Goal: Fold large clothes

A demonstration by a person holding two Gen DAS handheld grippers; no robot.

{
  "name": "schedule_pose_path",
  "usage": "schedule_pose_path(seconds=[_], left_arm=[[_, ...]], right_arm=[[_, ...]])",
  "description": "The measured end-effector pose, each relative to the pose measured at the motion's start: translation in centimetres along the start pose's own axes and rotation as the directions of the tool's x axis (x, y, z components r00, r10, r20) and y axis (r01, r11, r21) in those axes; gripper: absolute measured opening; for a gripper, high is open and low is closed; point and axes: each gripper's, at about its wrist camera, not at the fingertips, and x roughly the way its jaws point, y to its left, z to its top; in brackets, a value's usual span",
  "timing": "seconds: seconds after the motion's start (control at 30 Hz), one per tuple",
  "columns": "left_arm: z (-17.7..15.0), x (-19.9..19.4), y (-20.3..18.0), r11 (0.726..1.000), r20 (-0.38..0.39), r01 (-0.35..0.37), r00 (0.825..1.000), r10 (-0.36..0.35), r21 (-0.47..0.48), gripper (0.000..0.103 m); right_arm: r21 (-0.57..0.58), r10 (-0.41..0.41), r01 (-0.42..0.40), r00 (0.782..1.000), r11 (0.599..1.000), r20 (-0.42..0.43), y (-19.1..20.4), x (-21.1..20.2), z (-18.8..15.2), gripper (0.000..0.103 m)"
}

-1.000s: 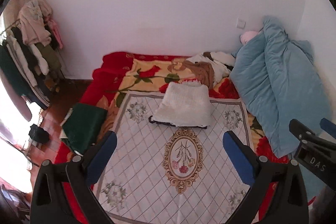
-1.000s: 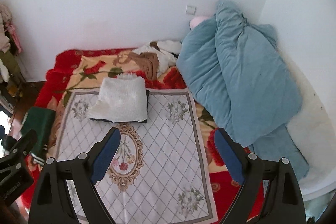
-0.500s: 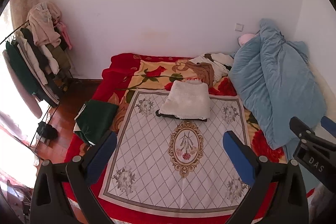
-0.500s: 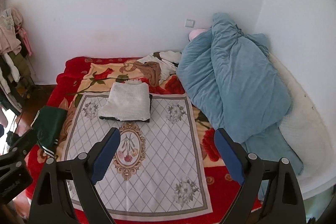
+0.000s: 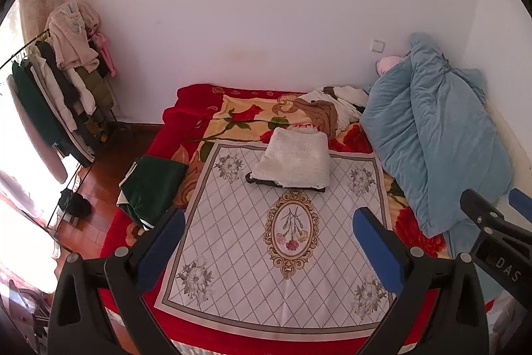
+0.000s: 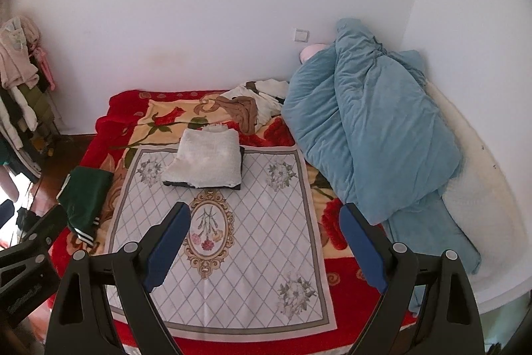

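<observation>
A folded white fuzzy garment lies on a folded black one at the far end of a grey patterned cloth spread on the bed. A folded dark green garment lies at the bed's left edge. A heap of brown and white clothes lies near the wall. My left gripper and right gripper are open, empty, held well above and short of the bed.
A blue duvet is piled on the bed's right side. A clothes rack with hanging garments stands on the wooden floor at left. The red floral blanket covers the bed. White walls stand behind and at right.
Both grippers have pulled back and up from the bed, so the whole grey cloth and more floor show. The clothes have not moved.
</observation>
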Motion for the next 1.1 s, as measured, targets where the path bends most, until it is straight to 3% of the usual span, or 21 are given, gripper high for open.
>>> schedule_pose_path(seconds=[1.1], left_arm=[[0.6,-0.5,0.4,0.999,0.034,-0.038,0.999,0.038,-0.011,0.103]], right_arm=[[-0.024,0.063,-0.062,0.998,0.998,0.012,0.3,0.5,2.0,0.092]])
